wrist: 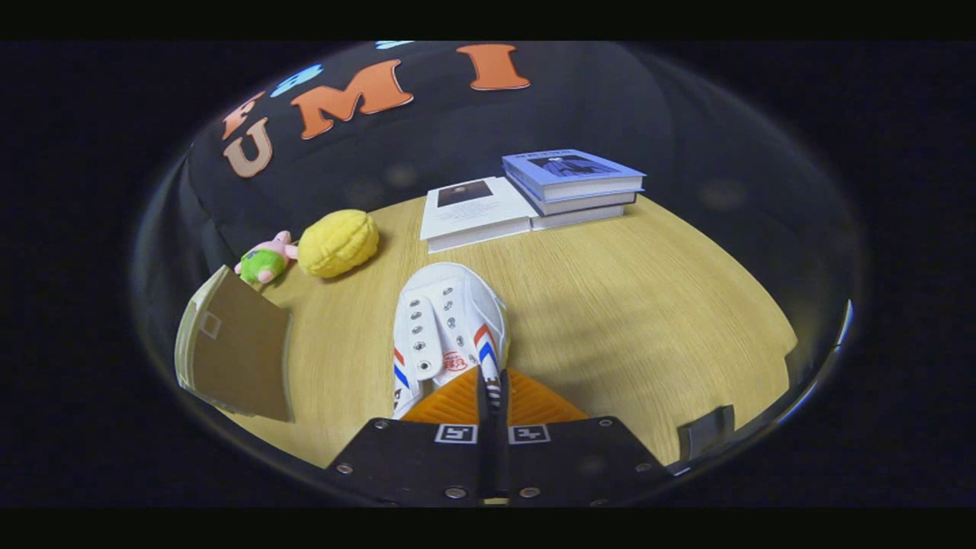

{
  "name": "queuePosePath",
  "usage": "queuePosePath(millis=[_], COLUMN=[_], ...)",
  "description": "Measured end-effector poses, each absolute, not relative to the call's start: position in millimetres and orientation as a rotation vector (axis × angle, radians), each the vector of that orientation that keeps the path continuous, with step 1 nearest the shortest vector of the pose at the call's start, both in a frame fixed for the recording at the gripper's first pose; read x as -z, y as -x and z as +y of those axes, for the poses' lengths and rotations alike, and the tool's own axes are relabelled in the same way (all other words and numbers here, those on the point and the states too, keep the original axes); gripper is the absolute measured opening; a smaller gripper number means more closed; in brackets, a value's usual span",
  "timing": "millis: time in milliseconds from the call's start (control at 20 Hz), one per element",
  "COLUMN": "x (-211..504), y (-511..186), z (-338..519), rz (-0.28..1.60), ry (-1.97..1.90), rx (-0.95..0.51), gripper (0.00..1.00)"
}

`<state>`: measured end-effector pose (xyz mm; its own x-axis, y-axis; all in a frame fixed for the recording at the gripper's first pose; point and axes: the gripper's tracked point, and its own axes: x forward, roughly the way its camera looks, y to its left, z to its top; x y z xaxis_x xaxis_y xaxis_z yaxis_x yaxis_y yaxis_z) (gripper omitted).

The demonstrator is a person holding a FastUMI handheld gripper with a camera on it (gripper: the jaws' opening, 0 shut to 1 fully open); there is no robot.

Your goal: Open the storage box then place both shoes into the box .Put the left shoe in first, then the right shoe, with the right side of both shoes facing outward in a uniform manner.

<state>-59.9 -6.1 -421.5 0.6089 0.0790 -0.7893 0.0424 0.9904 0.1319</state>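
A white canvas shoe [446, 328] with red and blue stripes on its sides points away from me, toe toward the books. My gripper [492, 396] is shut on the shoe's right-hand rim near the heel, both fingers pressed together with the thin edge between them. The shoe seems to hang just above the wooden table [648, 305], casting a shadow to its right. The brown cardboard storage box [236, 347] stands to the left of the shoe, its flap raised toward me.
Beyond the shoe lie a white book [473, 210] and a stack of books with a blue cover [576, 183] on top. A yellow plush toy [338, 242] and a small pink-and-green plush [267, 259] sit behind the box.
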Motion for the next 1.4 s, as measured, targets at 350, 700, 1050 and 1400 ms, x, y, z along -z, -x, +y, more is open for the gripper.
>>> queuePosePath(millis=[350, 700, 1050, 1400], x=[343.2, 282.2, 252.4, 251.9], y=[47.0, 47.1, 56.4, 72.9], z=[55.2, 138.6, 225.0, 290.4], rz=[0.831, 0.766, 0.757, 0.768], ry=[-0.254, -0.251, -0.267, -0.249], rx=[-0.088, -0.177, -0.261, -0.322], gripper=[0.0, 0.0, 0.0, 0.0])
